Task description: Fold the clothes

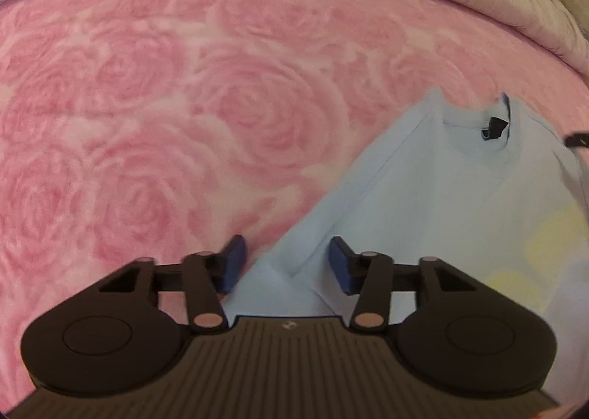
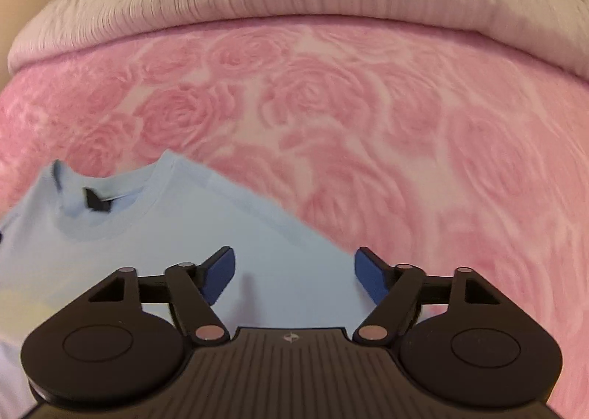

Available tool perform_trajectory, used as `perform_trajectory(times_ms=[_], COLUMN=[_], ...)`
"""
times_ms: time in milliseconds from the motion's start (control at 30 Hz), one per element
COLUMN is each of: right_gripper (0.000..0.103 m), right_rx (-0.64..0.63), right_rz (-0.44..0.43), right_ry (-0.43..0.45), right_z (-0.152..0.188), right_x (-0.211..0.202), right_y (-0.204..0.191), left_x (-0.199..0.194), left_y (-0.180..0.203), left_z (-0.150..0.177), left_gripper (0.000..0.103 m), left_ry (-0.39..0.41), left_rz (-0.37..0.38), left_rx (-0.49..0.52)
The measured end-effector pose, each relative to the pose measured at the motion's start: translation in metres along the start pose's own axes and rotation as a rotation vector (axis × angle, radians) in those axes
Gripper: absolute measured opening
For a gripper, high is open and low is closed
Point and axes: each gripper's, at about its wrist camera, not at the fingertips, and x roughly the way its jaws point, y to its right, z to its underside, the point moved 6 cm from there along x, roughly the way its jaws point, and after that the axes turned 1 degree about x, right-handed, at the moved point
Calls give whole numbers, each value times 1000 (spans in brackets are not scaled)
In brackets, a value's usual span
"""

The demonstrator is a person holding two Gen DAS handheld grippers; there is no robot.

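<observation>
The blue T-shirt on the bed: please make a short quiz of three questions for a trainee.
1. True or false: the left gripper is shut on the light blue T-shirt.
2. Multiple choice: the T-shirt lies on a) a wooden table b) a pink rose blanket c) a grey carpet.
3. Fill in: the label inside the collar is ____.

Key: 1 false, both the left and the right gripper are open; 2 b; 3 black.

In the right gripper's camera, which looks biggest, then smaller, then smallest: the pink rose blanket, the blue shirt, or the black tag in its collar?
1. Pink rose blanket, it fills most of the picture.
2. Blue shirt, though part runs out of the picture.
3. Black tag, tiny.
</observation>
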Motion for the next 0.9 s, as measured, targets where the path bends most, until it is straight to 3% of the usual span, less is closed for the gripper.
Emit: perform_trajectory(times_ms=[67, 100, 133, 200, 333, 400, 467, 533, 567, 600, 733, 833, 900], right_gripper=[76, 58, 53, 7, 6, 6, 7, 28, 38, 40, 55, 55, 56], right_rx=[-5, -4, -2, 9, 22, 32, 56, 110, 139, 161, 257, 350, 389], right_rz=[3, -8, -21, -43, -70, -59, 6, 67, 87, 116, 164, 109, 68], right_ry=[-19, -39, -50, -19, 64, 128, 150, 95, 61, 62, 186, 197, 153], right_z=[-6, -6, -5, -10, -19, -22, -22, -15, -11, -8, 2, 23, 48], right_x=[19, 28, 32, 23, 3, -8, -5, 10, 15, 15, -23, -55, -74], right_y=[3, 5, 6, 11, 20, 24, 31, 39, 41, 43, 48, 52, 49], left_x=[1, 1, 0, -7, -28, -25, -19, -14, -11, -8, -16, -48, -69], left_y=[1, 2, 3, 8, 6, 3, -4, -12, -16, -20, -35, -33, -27], left_z=[-3, -6, -10, -24, -63, -82, -85, -85, -84, -84, -73, -46, -18], left_gripper=[5, 5, 5, 4, 5, 3, 4, 15, 15, 15, 17, 19, 24], left_ry=[20, 25, 37, 96, 280, 320, 294, 262, 246, 230, 190, 163, 129], left_rz=[11, 10, -3, -36, -62, -82, -98, -114, -123, -131, -142, -48, 29], left_rx=[21, 27, 52, 120, 131, 142, 106, 60, 36, 13, -75, -135, -185])
